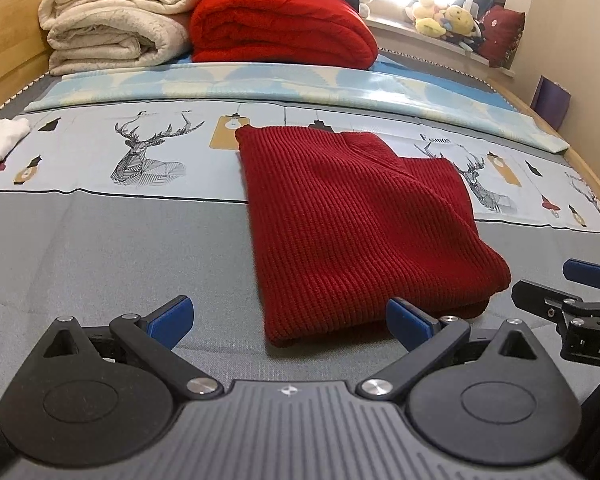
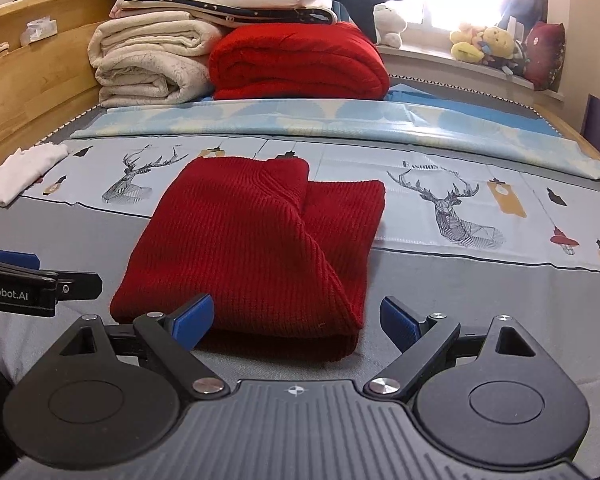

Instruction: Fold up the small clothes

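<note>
Ribbed red knit sweater (image 1: pixel 352 224) lies folded, roughly rectangular, on grey bedsheet (image 1: pixel 120 248).

Your right gripper (image 2: pixel 296 320) sat low over the bed (image 2: pixel 480 304), its blue fingers (image 2: pixel 192 318) spread wide with nothing between them. The red sweater (image 2: pixel 256 240) lay folded right in front, its near edge just past the fingertips. Your left gripper (image 2: pixel 40 280) poked in from the left, beside the sweater. A white cloth (image 2: pixel 20 172) lay far left, and folded blankets (image 2: pixel 236 60) were stacked at the back.
</note>
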The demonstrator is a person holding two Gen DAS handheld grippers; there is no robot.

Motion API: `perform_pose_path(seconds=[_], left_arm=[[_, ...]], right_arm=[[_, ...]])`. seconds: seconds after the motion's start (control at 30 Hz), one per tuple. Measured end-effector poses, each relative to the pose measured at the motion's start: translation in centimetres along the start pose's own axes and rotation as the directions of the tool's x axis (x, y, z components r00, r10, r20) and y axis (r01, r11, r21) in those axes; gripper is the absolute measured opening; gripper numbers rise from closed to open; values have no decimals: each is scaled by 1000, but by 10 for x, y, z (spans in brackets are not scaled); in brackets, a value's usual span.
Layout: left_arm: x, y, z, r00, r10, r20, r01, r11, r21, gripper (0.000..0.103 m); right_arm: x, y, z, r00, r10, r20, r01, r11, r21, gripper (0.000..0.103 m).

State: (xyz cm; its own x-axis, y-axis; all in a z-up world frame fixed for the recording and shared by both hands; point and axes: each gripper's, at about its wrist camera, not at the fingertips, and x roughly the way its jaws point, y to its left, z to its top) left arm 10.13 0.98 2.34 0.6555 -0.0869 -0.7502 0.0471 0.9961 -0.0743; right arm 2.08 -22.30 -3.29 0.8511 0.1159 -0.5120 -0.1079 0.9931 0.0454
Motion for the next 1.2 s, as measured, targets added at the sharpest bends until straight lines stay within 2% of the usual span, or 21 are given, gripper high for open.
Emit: perform_pose_path(seconds=[1.2], left_arm=[[2,-7,-3,1000,-18,-3,18,999,34,103]], right_arm=[[-1,1,0,1000,-1,1,1,1000,-18,91]])
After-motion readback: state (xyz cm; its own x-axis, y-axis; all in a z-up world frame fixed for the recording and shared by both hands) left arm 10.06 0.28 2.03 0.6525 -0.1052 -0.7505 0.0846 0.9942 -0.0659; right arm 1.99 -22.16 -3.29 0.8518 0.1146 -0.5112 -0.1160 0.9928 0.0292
